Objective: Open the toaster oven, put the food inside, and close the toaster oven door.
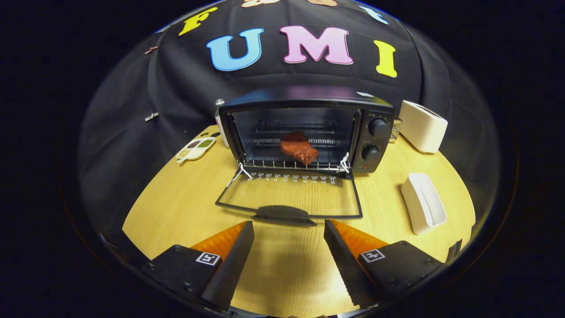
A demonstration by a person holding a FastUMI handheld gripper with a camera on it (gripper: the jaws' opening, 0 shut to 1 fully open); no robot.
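While the gripper [289, 229] is hovering low over a round wooden table [176, 207], its two fingers are spread wide apart and holding nothing, with bare tabletop showing between them. Just ahead of the fingertips, the toaster oven door [289, 196] is lying fully open and flat on the table, its dark handle [282, 213] sitting closest to the fingers and the wood showing through its glass. Beyond the door, the black toaster oven [309, 128] is standing with its cavity facing the fingers. Inside it, a reddish-brown piece of food [299, 148] is resting on the wire rack [291, 165], roughly in the middle of the cavity and slightly tilted. Two round knobs [374, 140] are sitting one above the other on the oven's panel, on the side of the right finger. Ahead of the right finger and well apart from the door, an empty white oblong tray [423, 207] is lying on the table. Farther beyond it, beside the oven, a white boxy appliance [423, 126] is standing. Off to the left finger's side, beyond the door, a small white divided dish [196, 148] is holding what looks like green and brownish contents in separate compartments.
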